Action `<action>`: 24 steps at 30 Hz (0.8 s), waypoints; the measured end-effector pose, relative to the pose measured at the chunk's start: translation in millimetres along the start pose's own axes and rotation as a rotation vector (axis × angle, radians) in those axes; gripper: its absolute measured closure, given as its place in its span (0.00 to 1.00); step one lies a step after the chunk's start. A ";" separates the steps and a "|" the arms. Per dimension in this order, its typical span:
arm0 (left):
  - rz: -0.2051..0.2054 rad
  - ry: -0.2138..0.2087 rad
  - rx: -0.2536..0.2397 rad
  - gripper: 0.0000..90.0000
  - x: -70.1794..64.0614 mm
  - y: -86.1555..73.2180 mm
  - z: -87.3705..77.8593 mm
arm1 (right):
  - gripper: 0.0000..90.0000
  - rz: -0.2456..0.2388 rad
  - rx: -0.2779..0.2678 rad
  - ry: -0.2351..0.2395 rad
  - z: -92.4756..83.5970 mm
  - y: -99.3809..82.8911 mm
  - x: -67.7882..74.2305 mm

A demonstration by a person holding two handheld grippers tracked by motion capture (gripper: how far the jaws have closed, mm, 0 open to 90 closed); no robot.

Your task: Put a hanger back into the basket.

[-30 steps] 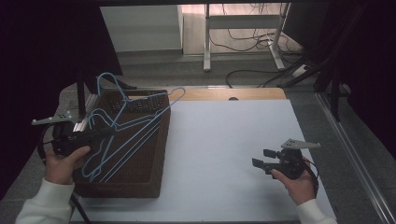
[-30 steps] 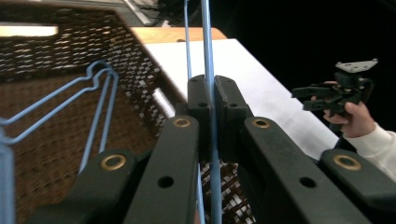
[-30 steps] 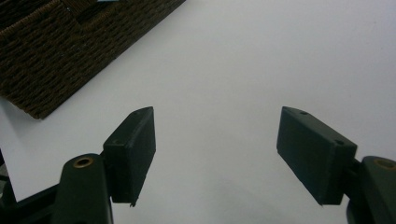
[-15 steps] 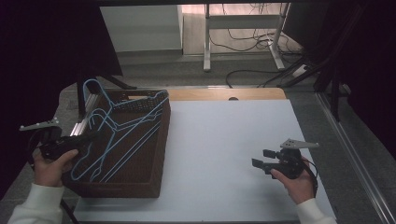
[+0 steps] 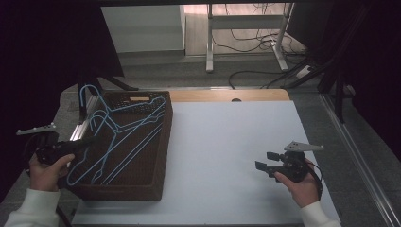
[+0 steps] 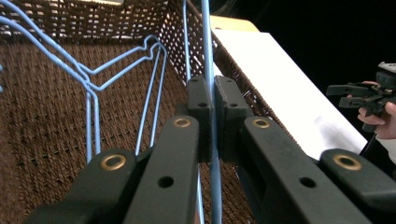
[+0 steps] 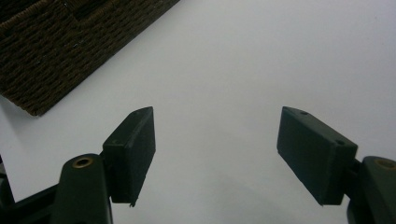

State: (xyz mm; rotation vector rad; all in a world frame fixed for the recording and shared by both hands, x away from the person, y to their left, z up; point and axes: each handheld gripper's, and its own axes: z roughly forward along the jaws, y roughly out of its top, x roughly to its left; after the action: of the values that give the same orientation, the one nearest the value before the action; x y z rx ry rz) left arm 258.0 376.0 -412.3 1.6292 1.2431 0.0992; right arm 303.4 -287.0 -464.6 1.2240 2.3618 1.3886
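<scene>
Hangers (image 5: pixel 113 137) lie in the basket (image 5: pixel 163 142) at the table's left edge. Left gripper (image 6: pixel 212 105) has its jaws clamped on one hanger's wire, likely to set it down there. Right gripper (image 7: pixel 215 154) waits near the right edge, jaws wide and empty.

Dark room — grey floor (image 5: pixel 156 71), metal stand (image 5: pixel 246 28), trailing cables (image 5: pixel 265 75).

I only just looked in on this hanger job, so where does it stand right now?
Done so far: the left gripper is shut on a blue wire hanger, which lies across the brown wicker basket. In hand: that grip, the hanger low over the basket. Left: moving it, probably to the white table, where the right gripper waits open with nothing in it.
</scene>
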 end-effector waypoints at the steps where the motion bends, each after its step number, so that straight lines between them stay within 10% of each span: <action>1: 0.000 0.001 0.006 0.96 0.6 0.4 2.5 | 0.31 -0.001 0.000 0.000 0.2 0.1 -0.2; 24: -0.035 0.047 0.100 0.96 15.0 -3.1 51.9 | 0.31 -0.004 -0.002 -0.001 -0.4 0.0 -1.1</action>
State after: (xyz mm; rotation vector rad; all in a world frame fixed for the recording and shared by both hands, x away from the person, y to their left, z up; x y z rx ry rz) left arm 293.7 352.7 -445.7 1.6988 1.3305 0.0547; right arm 303.9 -288.1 -464.6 1.2186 2.3606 1.3883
